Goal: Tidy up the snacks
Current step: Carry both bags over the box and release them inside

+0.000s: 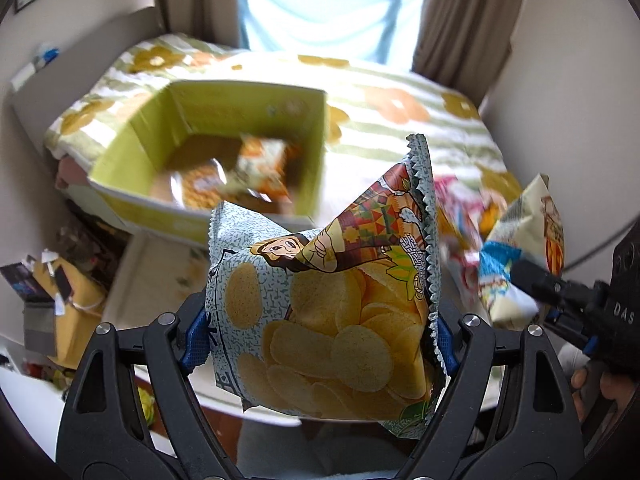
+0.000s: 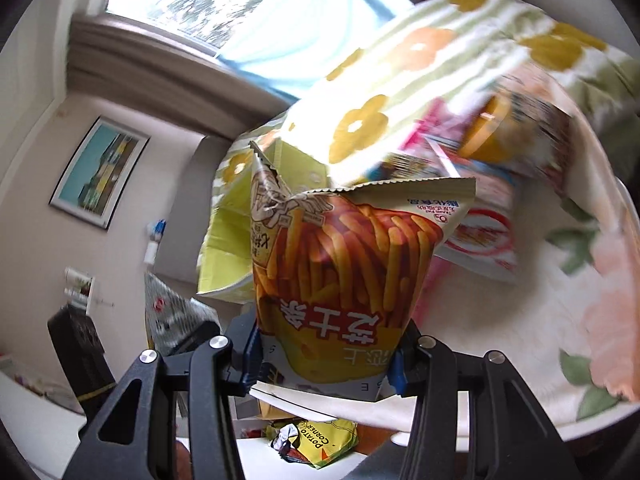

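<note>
Box (image 1: pixel 208 148) on bed (image 1: pixel 400 112), packets (image 1: pixel 256 172) inside; more snacks (image 1: pixel 464 216) lie right.

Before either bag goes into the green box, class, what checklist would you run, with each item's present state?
1. Left gripper shut on the potato chip bag: ok.
2. Right gripper shut on the fries bag: ok.
3. Green box open on top: ok.
4. Room left in the box beside the packets inside: cannot tell, blurred.
5. Other snacks waiting on the bed: ok.

Flower-patterned bed (image 1: pixel 400 104) bearing an open yellow-green box (image 1: pixel 224 120) and, well apart, loose snack packets (image 2: pixel 480 216).
</note>
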The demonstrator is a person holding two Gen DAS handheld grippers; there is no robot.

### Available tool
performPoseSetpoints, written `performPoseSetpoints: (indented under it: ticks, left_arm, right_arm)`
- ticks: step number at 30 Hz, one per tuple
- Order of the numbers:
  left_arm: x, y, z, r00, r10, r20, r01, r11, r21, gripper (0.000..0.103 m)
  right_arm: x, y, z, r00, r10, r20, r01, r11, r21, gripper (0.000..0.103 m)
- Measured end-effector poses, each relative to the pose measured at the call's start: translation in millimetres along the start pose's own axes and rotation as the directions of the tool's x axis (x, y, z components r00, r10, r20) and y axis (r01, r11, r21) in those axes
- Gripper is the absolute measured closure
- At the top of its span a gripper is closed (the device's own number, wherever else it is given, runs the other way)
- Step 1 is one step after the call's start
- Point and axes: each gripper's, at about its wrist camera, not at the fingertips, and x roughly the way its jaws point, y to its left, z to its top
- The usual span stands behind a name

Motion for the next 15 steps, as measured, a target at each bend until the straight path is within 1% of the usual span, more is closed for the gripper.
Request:
performPoseSetpoints:
  ticks: [3,7,11,15]
  left_arm:
    - [1.7,23.0,25.2,1.000,0.005,0.025,-0.005,1.000,-0.016,0.021]
    - [15.8,60.2,62.0,1.000,0.011,0.018,-0.010,1.000,-0.025,0.021]
    - [43.8,97.8,101.6,1.000,0.031,0.002,-0.031,0.999,-0.015,0.021]
    - [80.5,133.0,132.8,0.998,0.042,-0.038,-0.043,0.999,-0.006,0.021]
  right_arm:
    - [18.1,23.8,11.6,1.000,0.015,-0.008,-0.015,0.999,-0.046,0.058]
    - [46.9,57.3,29.4,1.000,0.027,-0.012,-0.028,0.995,-0.092,0.058]
    - [81.9,88.5,46.3,1.000,0.016,-0.020,-0.018,0.990,-0.142,0.058]
    - [126.4,114.5,58.5,0.999,-0.001,-0.039,-0.006,0.987,-0.163,0.058]
